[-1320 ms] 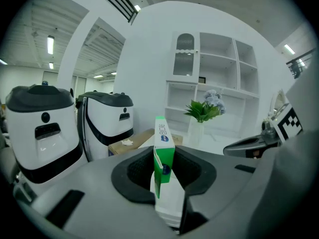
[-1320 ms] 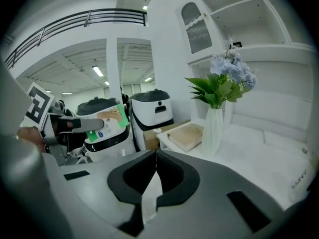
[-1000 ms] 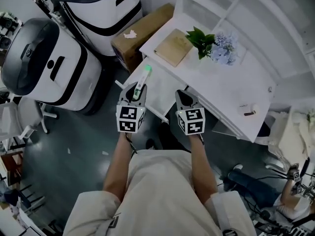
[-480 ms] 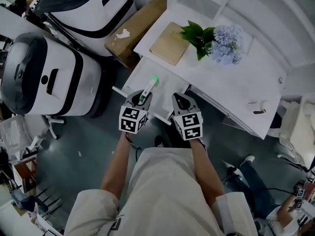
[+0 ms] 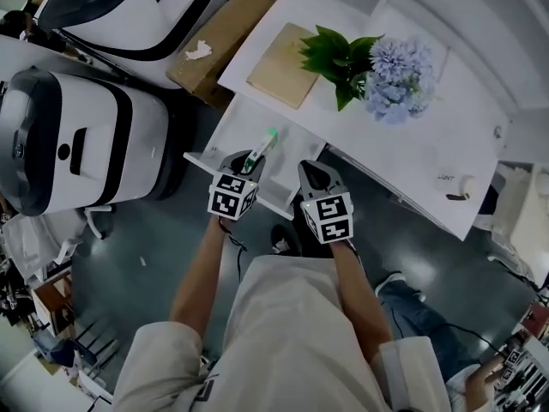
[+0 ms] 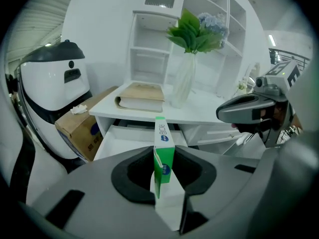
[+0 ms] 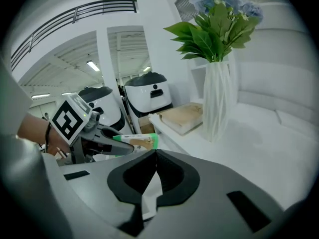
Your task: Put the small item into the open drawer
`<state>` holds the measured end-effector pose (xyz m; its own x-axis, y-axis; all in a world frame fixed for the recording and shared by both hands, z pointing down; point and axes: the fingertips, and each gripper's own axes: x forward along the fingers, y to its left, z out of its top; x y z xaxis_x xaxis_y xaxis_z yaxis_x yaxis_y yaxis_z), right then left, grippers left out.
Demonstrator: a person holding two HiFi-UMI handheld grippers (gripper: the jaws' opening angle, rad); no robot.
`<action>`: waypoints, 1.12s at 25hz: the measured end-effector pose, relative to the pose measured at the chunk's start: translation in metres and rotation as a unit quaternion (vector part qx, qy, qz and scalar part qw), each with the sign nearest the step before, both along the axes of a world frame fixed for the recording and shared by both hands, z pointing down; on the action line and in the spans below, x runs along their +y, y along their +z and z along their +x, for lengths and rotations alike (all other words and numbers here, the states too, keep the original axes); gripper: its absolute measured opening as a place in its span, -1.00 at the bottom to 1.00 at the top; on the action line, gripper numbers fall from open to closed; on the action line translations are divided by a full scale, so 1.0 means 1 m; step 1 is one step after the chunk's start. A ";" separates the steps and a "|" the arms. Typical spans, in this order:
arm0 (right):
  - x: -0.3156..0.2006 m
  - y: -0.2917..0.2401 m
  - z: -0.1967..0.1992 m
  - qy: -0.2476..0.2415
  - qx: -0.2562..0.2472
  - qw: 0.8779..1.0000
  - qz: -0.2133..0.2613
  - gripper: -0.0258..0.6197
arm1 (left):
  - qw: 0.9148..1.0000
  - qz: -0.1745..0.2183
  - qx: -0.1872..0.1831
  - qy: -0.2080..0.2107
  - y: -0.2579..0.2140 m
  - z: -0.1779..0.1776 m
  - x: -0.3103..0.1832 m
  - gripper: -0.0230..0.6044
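Box point(image 6: 163, 151), green-white, print unreadable, clamped in left tool point(image 5: 244, 166)

The left gripper point(image 6: 167, 195) clamps a slim green-and-white box point(image 6: 163, 153) upright between its jaws (the box's top end points toward the open drawer point(image 6: 124, 139)). Beyond, a book point(image 6: 141, 97) and a vase point(image 6: 182, 86) stand on the white desk point(image 6: 149, 116).

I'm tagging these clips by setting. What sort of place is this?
Probably a lab or test space with a staged home corner: a white desk with book and flower vase stands beside bulky white machines and a cardboard box.
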<state>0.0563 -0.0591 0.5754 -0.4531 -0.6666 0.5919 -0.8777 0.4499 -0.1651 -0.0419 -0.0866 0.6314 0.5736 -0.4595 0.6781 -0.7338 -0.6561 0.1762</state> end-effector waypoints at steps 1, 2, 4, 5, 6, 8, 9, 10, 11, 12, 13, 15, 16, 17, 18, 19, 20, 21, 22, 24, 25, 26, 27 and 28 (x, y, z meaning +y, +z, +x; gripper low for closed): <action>0.000 0.003 0.003 -0.001 0.001 1.000 -0.004 -0.84 | 1.000 -0.005 -0.004 0.007 0.006 0.003 -0.003 -0.60; -0.001 0.006 0.005 -0.001 0.002 1.000 -0.008 -0.84 | 1.000 -0.012 -0.005 0.011 0.012 0.005 -0.006 -0.60; -0.003 0.012 0.012 -0.001 0.006 1.000 -0.013 -0.84 | 1.000 -0.028 -0.005 0.009 0.025 0.008 -0.014 -0.60; -0.004 0.014 0.015 0.000 0.009 1.000 -0.016 -0.84 | 0.999 -0.037 -0.005 0.007 0.031 0.009 -0.017 -0.60; -0.005 0.016 0.018 0.002 0.011 1.000 -0.018 -0.84 | 0.999 -0.046 -0.005 0.007 0.037 0.010 -0.019 -0.60; -0.006 0.021 0.020 0.004 0.009 1.000 -0.023 -0.84 | 0.998 -0.061 -0.008 0.012 0.046 0.012 -0.020 -0.60; -0.006 0.023 0.020 0.004 0.008 1.000 -0.026 -0.84 | 0.998 -0.067 -0.010 0.016 0.050 0.012 -0.020 -0.60; -0.006 0.026 0.020 0.002 0.007 1.000 -0.029 -0.84 | 0.997 -0.073 -0.014 0.021 0.053 0.012 -0.020 -0.60; -0.006 0.028 0.020 0.000 0.006 0.999 -0.033 -0.84 | 0.997 -0.077 -0.018 0.025 0.056 0.013 -0.021 -0.60; -0.007 0.029 0.022 -0.001 0.006 0.999 -0.036 -0.84 | 0.996 -0.077 -0.022 0.029 0.057 0.016 -0.023 -0.60; -0.008 0.029 0.025 -0.002 0.009 0.999 -0.037 -0.84 | 0.996 -0.076 -0.024 0.033 0.058 0.021 -0.027 -0.60; -0.012 0.032 0.032 -0.003 0.025 0.999 -0.038 -0.84 | 0.996 -0.069 -0.029 0.051 0.063 0.033 -0.034 -0.60; -0.012 0.033 0.032 -0.004 0.030 0.999 -0.040 -0.84 | 0.995 -0.067 -0.033 0.062 0.066 0.035 -0.034 -0.60; -0.011 0.035 0.031 -0.005 0.031 0.999 -0.044 -0.84 | 0.994 -0.067 -0.039 0.073 0.069 0.036 -0.033 -0.60; -0.008 0.039 0.031 -0.005 0.030 0.998 -0.049 -0.84 | 0.993 -0.070 -0.045 0.083 0.072 0.036 -0.031 -0.60; -0.007 0.042 0.031 -0.006 0.028 0.998 -0.051 -0.84 | 0.991 -0.076 -0.050 0.094 0.075 0.037 -0.029 -0.60; -0.007 0.045 0.031 -0.007 0.027 0.998 -0.052 -0.84 | 0.989 -0.085 -0.055 0.105 0.080 0.037 -0.028 -0.60; -0.009 0.045 0.031 -0.010 0.029 0.998 -0.052 -0.84 | 0.987 -0.097 -0.059 0.117 0.085 0.037 -0.027 -0.60; -0.010 0.044 0.030 -0.015 0.034 0.998 -0.052 -0.84 | 0.983 -0.111 -0.064 0.128 0.091 0.037 -0.026 -0.60; -0.011 0.045 0.032 -0.027 0.059 0.997 -0.052 -0.84 | 0.977 -0.141 -0.072 0.145 0.101 0.038 -0.021 -0.59; -0.011 0.046 0.034 -0.029 0.069 0.996 -0.052 -0.84 | 0.974 -0.152 -0.076 0.151 0.104 0.038 -0.019 -0.59; -0.012 0.047 0.035 -0.029 0.072 0.996 -0.053 -0.84 | 0.971 -0.161 -0.081 0.155 0.106 0.038 -0.018 -0.59; -0.013 0.047 0.035 -0.028 0.070 0.996 -0.054 -0.84 | 0.969 -0.170 -0.086 0.159 0.108 0.037 -0.017 -0.59; -0.014 0.046 0.033 -0.026 0.066 0.996 -0.055 -0.84 | 0.966 -0.178 -0.091 0.163 0.110 0.036 -0.016 -0.59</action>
